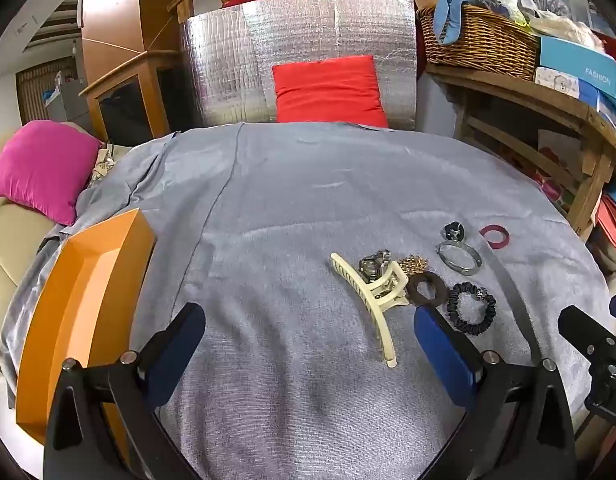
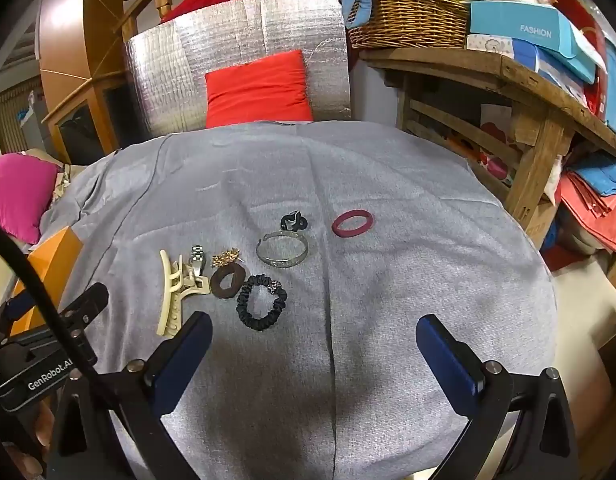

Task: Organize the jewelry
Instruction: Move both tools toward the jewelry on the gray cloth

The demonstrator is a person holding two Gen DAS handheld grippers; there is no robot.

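You are holding both tongs spread wide and empty above the grey cloth-covered counter (image 1: 292,184), the left tongs (image 1: 310,338) and the right tongs (image 2: 314,350) both tipping down toward the jewelry. The long cream plastic claw clip (image 1: 374,300) is lying just ahead of your left tongs, toward their right finger, its long axis running from near you away and slightly left, so the fingers are already sitting roughly across it. The open orange cardboard box (image 1: 88,300) is waiting at the counter's left edge, just beside your left tongs, with bare cloth between it and the clip. Your right tongs are facing the black fabric scrunchie (image 2: 262,302), lying ahead and to their left; the brown flat ring (image 2: 227,280) is touching or nearly touching it. The silver bangle (image 2: 282,254) and the maroon ring (image 2: 353,223) are sitting farther off, with open cloth on the right.
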